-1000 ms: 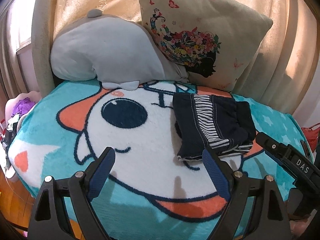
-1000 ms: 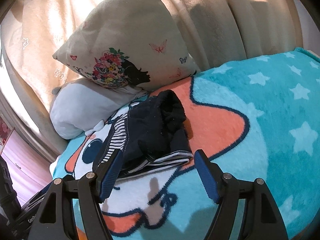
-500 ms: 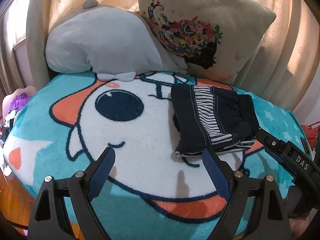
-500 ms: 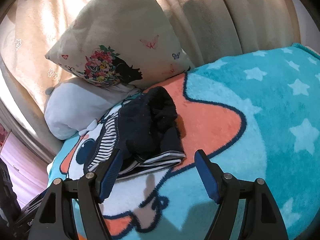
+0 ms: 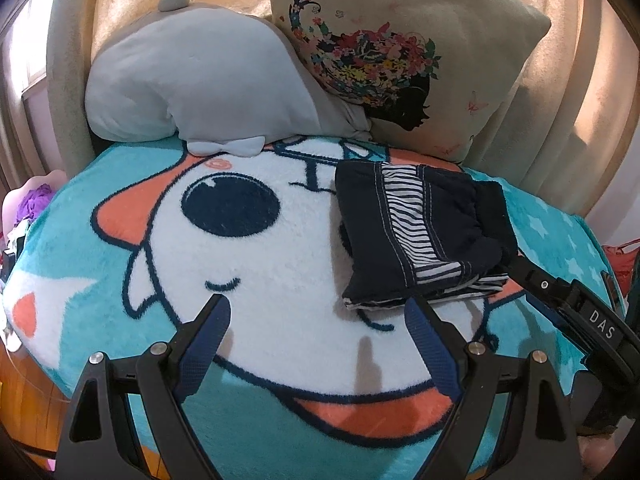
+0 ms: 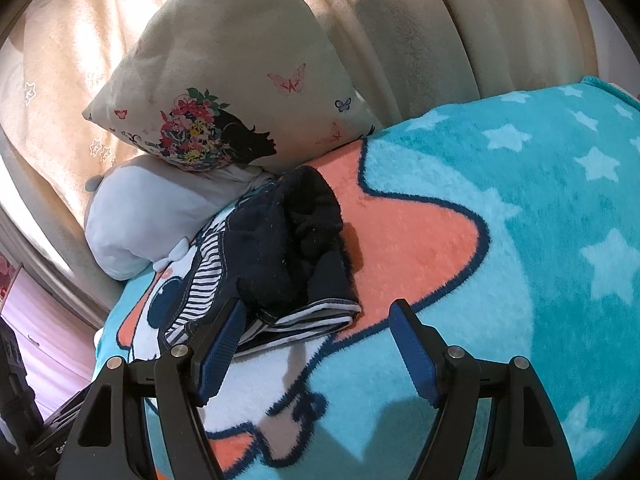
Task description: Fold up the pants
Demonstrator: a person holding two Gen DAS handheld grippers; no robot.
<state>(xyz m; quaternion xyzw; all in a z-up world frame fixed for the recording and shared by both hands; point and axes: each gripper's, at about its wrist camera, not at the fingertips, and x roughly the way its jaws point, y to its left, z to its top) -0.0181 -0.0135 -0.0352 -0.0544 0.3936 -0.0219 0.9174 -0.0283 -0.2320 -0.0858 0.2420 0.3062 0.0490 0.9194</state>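
Left wrist: folded pants (image 5: pixel 420 236) just beyond open left gripper (image 5: pixel 318 320)

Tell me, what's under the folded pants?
The folded pants lie on the cartoon blanket, over white and orange parts of its picture. The bit of blanket right beneath them is covered, so it can't be seen.

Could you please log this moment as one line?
pants: folded, on blanket | left gripper: open, empty | right gripper: open, empty

Navy pants (image 5: pixel 420 228) showing white-and-navy striped panels, teal blanket (image 5: pixel 256 432) bearing white stars and a white-and-orange cartoon face, pale grey plush pillow (image 5: pixel 200 80), beige cushion (image 5: pixel 420 40) carrying multicoloured flowers, butterflies, a black silhouette, blue gripper pads (image 5: pixel 204 350).
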